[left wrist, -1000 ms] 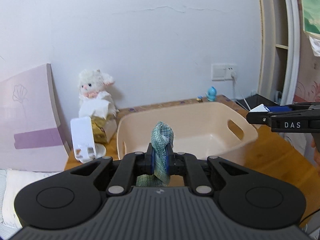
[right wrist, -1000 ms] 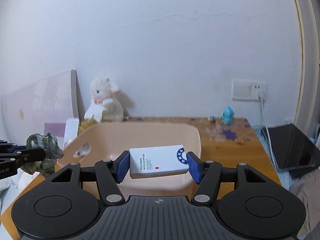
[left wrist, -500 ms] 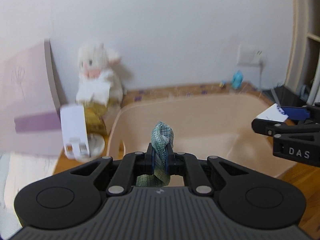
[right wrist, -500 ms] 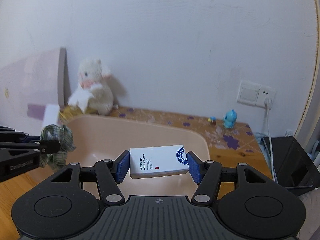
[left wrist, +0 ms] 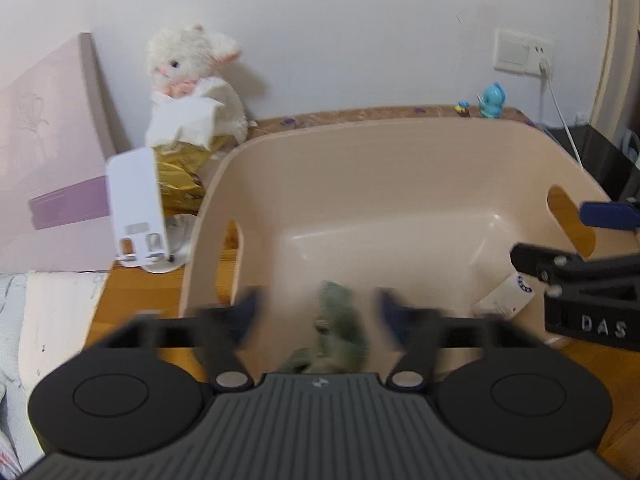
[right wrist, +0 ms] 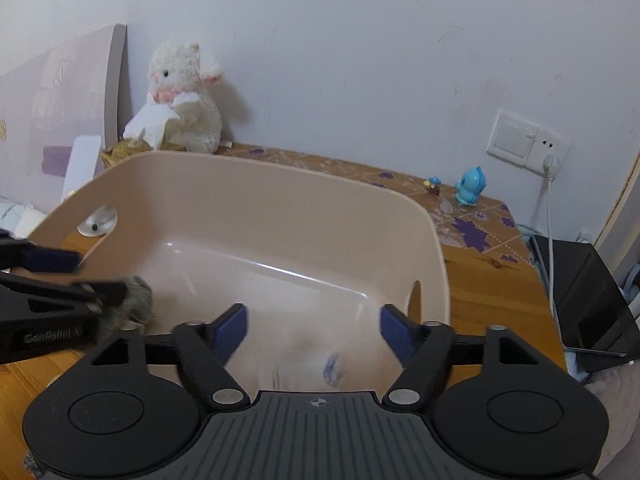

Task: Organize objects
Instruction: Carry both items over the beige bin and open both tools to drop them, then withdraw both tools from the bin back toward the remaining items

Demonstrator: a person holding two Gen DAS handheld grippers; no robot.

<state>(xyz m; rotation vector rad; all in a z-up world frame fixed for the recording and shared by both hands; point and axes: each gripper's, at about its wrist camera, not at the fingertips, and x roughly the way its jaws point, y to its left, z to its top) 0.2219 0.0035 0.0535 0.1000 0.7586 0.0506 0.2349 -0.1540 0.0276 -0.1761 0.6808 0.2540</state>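
- Surface (right wrist: 476, 276): wooden top with a patterned strip along the wall; bare wood shows to the right of the bin, and a dark box sits off that edge.
- Bin (left wrist: 400, 148): beige tub with handle cut-outs, directly under both of your grippers. Its rim fills most of each view; the far half of the floor is free.
- Left gripper (left wrist: 316, 314): half a second ago it was clamped on the green cloth; now the fingers are spread and blurred, so you have let go.
- Right gripper (right wrist: 312, 322): the white box it pinched is gone from between the pads, and the fingers stand wide apart.
- Green cloth (left wrist: 340, 328): blurred, dropping inside the bin by the near wall.
- White box (left wrist: 506, 300): tilted inside the bin, near the right wall.
- Reading: both items are delivered. Lift straight up to clear the rim, and keep your grippers from crossing.
- Clutter at left: plush toy (left wrist: 192, 68) and white stand (left wrist: 136, 204), just beside the bin.
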